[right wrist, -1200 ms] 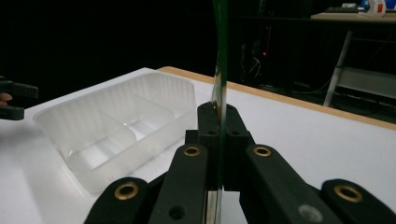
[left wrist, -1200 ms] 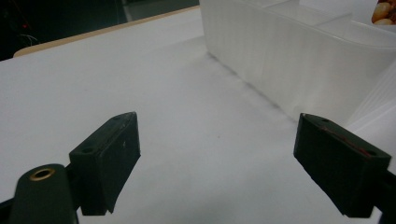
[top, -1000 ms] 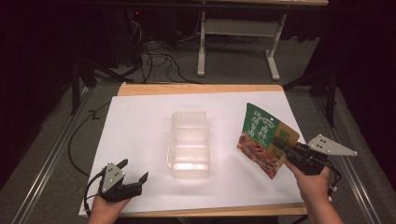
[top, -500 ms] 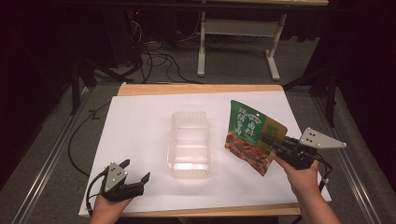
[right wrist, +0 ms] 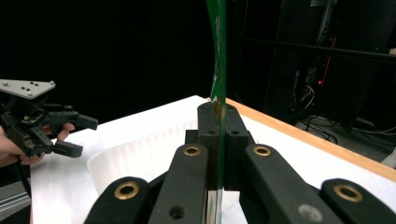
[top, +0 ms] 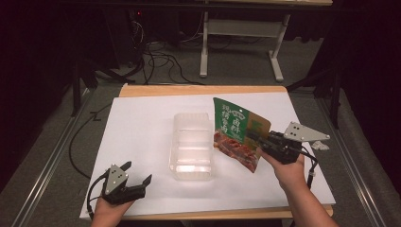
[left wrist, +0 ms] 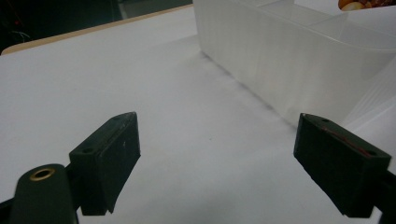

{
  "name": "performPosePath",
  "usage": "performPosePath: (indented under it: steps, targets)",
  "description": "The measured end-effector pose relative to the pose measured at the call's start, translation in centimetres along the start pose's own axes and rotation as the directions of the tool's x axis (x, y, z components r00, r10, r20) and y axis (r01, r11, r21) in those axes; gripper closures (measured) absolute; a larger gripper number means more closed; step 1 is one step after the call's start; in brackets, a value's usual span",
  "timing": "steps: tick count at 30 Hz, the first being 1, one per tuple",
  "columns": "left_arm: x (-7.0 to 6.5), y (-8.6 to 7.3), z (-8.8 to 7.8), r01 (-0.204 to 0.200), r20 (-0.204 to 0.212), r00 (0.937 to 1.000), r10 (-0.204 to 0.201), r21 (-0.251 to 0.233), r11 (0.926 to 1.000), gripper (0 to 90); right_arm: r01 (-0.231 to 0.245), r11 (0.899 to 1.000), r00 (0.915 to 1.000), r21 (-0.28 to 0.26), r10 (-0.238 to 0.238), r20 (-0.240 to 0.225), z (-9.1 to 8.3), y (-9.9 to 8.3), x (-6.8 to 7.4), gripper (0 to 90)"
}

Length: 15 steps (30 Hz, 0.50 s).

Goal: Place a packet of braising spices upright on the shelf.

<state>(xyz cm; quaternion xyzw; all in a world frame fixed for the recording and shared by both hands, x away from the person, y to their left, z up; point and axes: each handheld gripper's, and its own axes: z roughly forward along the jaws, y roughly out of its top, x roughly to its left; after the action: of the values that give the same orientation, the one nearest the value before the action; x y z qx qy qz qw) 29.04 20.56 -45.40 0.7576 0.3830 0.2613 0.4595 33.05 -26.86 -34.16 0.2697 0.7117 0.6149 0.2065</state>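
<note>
Right gripper [top: 257,138] pinches green snack pouch [top: 239,132] by edge, held tilted above table, just right of clear plastic tray [top: 191,144]. Left gripper [top: 138,173] jaws spread, empty, near tray's front-left corner.

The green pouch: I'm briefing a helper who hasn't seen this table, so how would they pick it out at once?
Start at the white table and find the clear tray in its middle. Just right of the tray, the green pouch is held off the table, clamped at its edge in the right hand-held gripper. It is the one colourful item there, green on top with a photo of reddish-brown food below.
</note>
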Motion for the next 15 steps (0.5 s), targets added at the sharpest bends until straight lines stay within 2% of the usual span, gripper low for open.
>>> performPosePath:
  steps: [8, 15]
  targets:
    - [-0.1, 0.0, 0.1, 0.000, 0.001, 1.0000, 0.000, 0.001, 1.0000, 15.0, 0.013, 1.000, 0.9995, 0.000, -0.013, -0.029, 1.5, 1.4, 0.1, 90.0]
    - [-0.1, 0.0, 0.2, 0.002, 0.004, 1.0000, -0.002, 0.000, 1.0000, 15.1, 0.025, 1.000, 0.9991, 0.013, -0.024, -0.036, 3.2, 1.9, 0.1, 90.0]
